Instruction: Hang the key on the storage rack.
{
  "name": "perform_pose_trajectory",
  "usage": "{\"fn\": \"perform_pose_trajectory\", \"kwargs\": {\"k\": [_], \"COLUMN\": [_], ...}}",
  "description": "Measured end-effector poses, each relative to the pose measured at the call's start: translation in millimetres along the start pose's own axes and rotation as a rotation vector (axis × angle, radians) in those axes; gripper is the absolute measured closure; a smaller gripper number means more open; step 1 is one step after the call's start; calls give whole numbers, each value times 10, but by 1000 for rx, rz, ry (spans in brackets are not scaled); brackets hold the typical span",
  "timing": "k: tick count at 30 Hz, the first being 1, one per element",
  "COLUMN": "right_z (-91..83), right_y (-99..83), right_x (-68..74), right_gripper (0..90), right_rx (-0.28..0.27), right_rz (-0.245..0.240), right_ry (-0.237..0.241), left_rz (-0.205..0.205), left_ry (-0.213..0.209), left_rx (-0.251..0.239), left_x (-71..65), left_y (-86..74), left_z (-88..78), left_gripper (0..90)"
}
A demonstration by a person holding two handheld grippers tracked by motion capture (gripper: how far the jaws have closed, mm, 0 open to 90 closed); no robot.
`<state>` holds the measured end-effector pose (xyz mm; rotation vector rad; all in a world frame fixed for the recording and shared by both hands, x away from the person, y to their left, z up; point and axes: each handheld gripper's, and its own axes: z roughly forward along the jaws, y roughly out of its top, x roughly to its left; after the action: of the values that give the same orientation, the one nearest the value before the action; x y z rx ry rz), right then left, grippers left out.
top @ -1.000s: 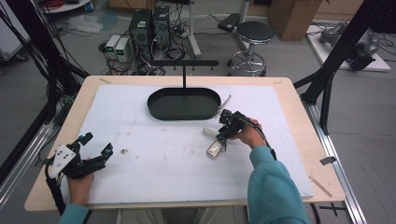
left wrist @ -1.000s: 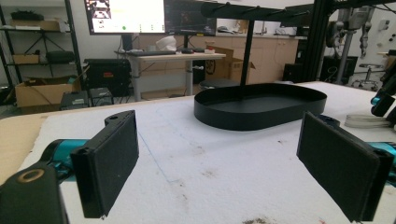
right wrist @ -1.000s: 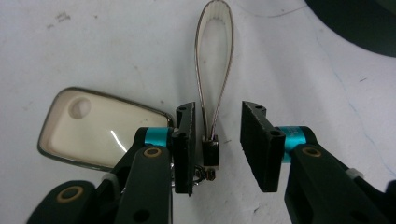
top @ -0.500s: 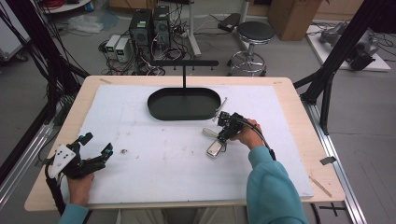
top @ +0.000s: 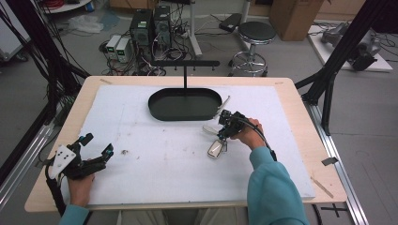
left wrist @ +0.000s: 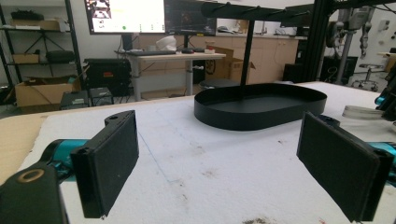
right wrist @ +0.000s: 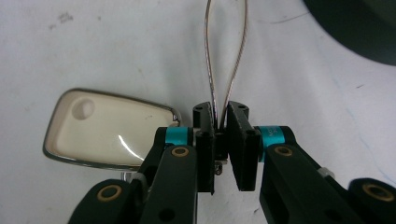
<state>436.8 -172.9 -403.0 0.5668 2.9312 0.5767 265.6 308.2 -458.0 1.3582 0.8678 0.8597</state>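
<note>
The room is bright and the light is even, and it seems to come from above. In the high view the white worktop (top: 164,159) looks pale and a bit washed out, and shadows are soft and small. The picture is a little fuzzy, so tiny things are hard to make out. In the left gripper view the screens (left wrist: 149,14) at 12 o'clock glow very bright, and far things look soft. Straight lines bend a bit near the edges. In the right gripper view the cream tag (right wrist: 109,130) at 9 o'clock has a small white shine on it, and the wire loop (right wrist: 226,51) at 12 o'clock glints. The near black jaws look blurry.
</note>
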Motion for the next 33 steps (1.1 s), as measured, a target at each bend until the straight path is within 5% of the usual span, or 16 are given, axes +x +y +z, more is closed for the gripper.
{"fn": "perform_pose_trajectory", "kwargs": {"k": [6,17,27,33], "right_z": [-101,-271,-416,-475], "right_y": [12,49,57,52], "right_x": [-5,30,32,15], "right_gripper": [824,824,824,824], "right_rx": [-100,-305,-501,-564], "right_rz": [36,128,217,253], "right_ry": [-13,-179,-283,-317], "left_rz": [-4,-4,-3,-4], "left_ry": [1,1,1,1], "left_rx": [-2,-2,-1,0], "left_x": [-2,-1,1,2], "left_y": [0,0,0,0], "left_z": [1,1,0,0], "left_gripper": [132,132,132,132]}}
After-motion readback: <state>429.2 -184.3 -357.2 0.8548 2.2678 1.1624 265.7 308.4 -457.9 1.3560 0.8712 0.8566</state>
